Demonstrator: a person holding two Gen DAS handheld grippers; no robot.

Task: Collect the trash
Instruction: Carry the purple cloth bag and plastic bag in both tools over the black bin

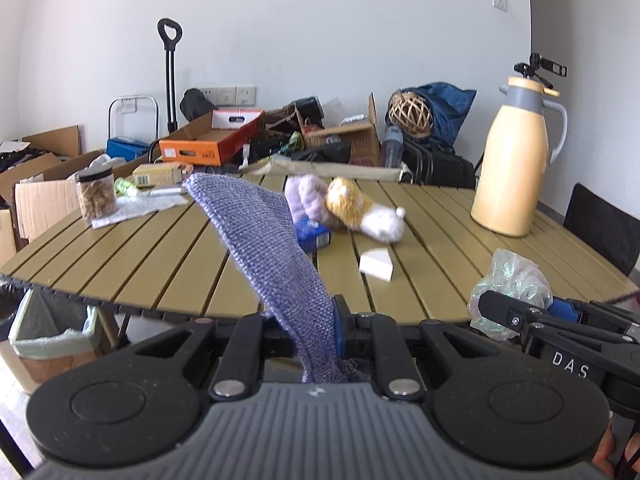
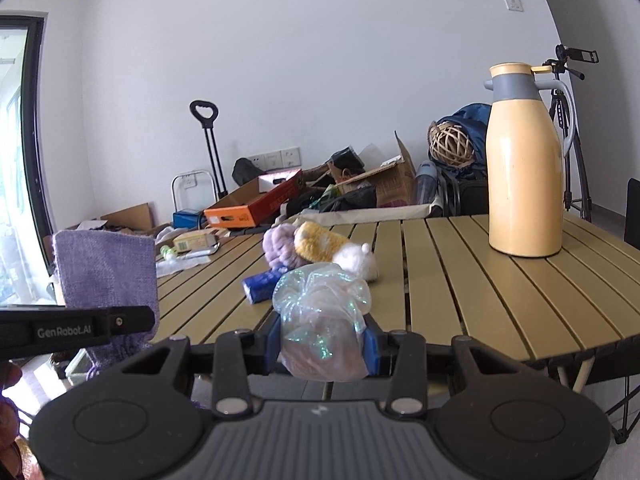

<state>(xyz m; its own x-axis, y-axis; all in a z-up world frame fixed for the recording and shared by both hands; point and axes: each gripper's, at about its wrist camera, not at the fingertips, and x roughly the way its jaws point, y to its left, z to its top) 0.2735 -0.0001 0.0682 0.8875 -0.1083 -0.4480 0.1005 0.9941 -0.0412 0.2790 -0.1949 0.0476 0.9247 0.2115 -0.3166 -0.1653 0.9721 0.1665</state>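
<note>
While "GenRobot.AI" marks the left gripper (image 2: 132, 320) pinching purple cloth (image 1: 264, 240), the right gripper (image 2: 322, 344) clamps seemingly iridescent wrap (image 2: 320, 312).

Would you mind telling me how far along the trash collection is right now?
Nothing visibly binned yet. In hand: the left gripper is shut on a purple woven cloth, and the right gripper is clamped on crumpled iridescent plastic wrap. Left on the slatted table: a white wedge-shaped scrap and a blue packet.

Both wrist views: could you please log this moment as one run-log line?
left gripper: shut on purple cloth | right gripper: shut on crumpled plastic wrap | table: plush toy, white wedge remain
</note>
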